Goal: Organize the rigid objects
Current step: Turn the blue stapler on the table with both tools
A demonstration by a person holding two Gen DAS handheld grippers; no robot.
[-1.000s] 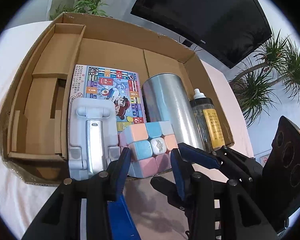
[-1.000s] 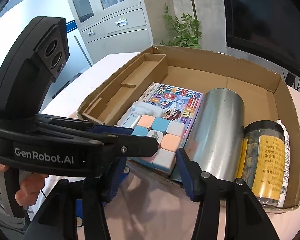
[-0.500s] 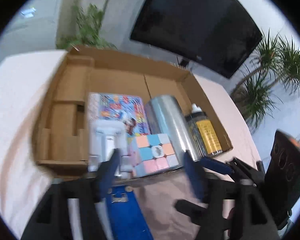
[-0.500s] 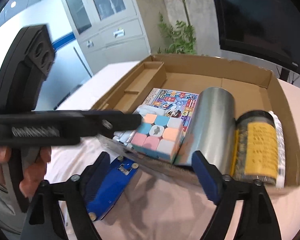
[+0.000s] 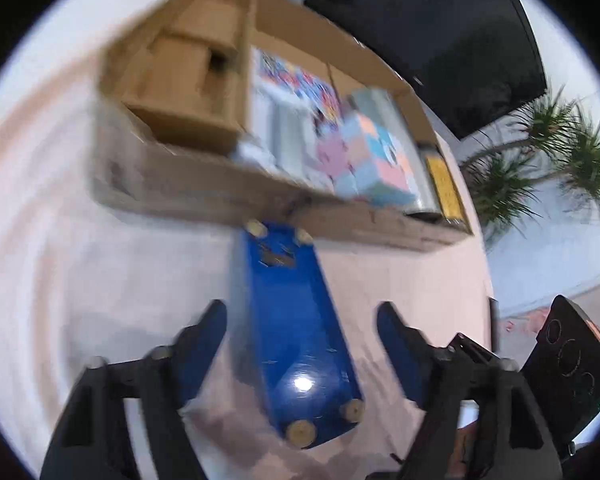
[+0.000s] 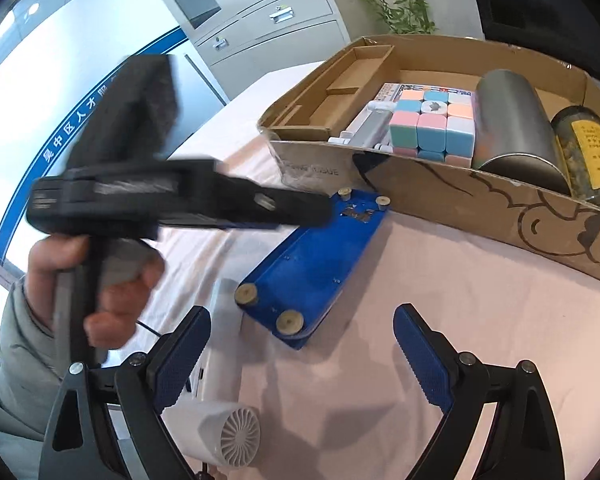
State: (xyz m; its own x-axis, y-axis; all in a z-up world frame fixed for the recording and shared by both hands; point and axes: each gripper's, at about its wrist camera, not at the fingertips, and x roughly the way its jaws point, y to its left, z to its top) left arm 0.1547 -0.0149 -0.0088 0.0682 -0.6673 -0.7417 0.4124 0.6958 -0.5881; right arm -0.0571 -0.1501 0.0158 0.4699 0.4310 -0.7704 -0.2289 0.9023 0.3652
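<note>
A flat blue device [image 5: 296, 336] with round feet lies upside down on the pink cloth, just in front of the cardboard box [image 5: 204, 196]; it also shows in the right wrist view [image 6: 316, 264]. My left gripper [image 5: 300, 344] is open, its jaws on either side of the device's near end, not touching. My right gripper [image 6: 300, 356] is open and empty, a little short of the device. A pastel puzzle cube [image 6: 432, 128] lies in the box [image 6: 460, 196].
In the box lie a silver cylinder [image 6: 512, 120], a yellow-labelled jar [image 6: 588, 152], a grey-white stand [image 6: 372, 128] and a colourful game board [image 5: 292, 80]. A white hair dryer [image 6: 224, 424] lies on the cloth by my right gripper's left finger.
Both grippers have pulled back from the box and opened wide. The cube stays in the box. The left gripper has dropped down over the blue device; its view is motion-blurred.
</note>
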